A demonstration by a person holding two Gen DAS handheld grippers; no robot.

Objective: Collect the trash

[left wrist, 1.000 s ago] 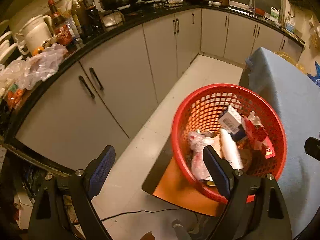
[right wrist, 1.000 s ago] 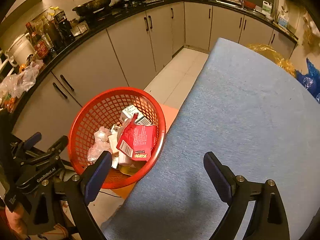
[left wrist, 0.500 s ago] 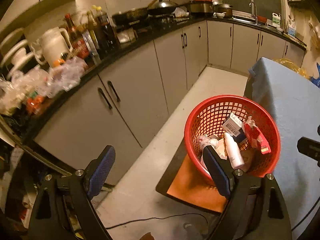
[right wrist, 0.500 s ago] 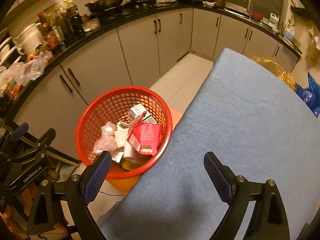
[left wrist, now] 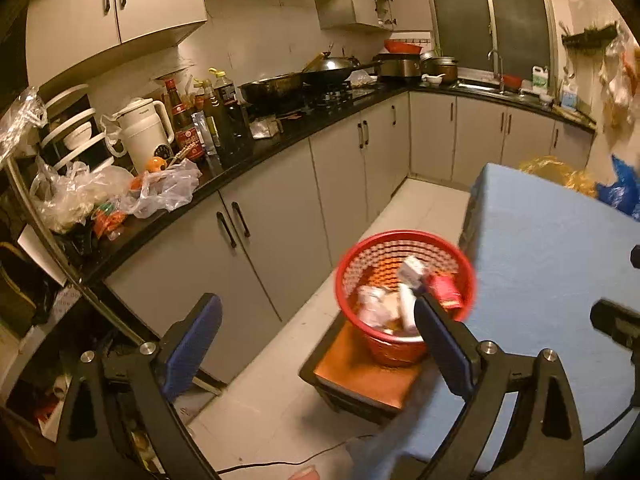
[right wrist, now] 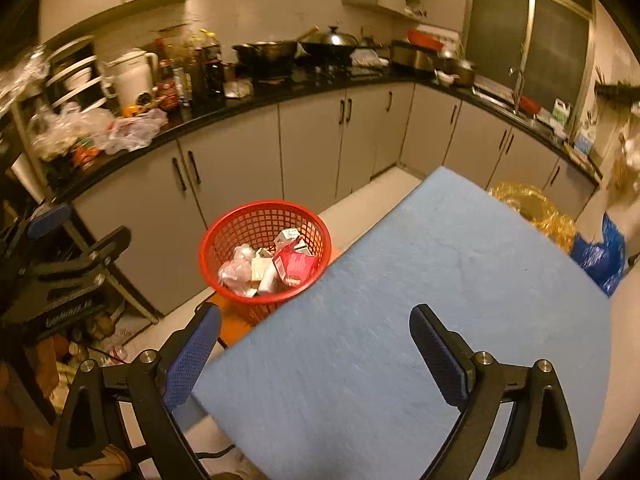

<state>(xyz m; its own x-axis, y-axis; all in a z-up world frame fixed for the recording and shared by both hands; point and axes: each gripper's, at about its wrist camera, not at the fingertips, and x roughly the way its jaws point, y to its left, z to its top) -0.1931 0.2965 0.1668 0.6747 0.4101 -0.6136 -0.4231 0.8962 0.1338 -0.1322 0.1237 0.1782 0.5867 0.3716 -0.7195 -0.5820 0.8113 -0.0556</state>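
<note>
A red mesh basket stands on an orange-topped stool beside the blue-covered table. Inside it lie a red carton, a white box, a white bottle and a crumpled plastic bag. My left gripper hangs high over the floor, left of the basket, its jaws opening with nothing between them. My right gripper is open and empty above the table's near end. The left gripper also shows at the left edge of the right wrist view.
A black counter over grey cabinets curves along the left and back, crowded with bottles, a white jug, plastic bags, pans and a wok. Yellow and blue bags sit beyond the table. White floor tiles run between cabinets and table.
Both grippers have risen and drawn back from the basket, which now looks smaller and farther. More of the counter and upper cabinets has come into sight. The left jaws stand slightly wider.
</note>
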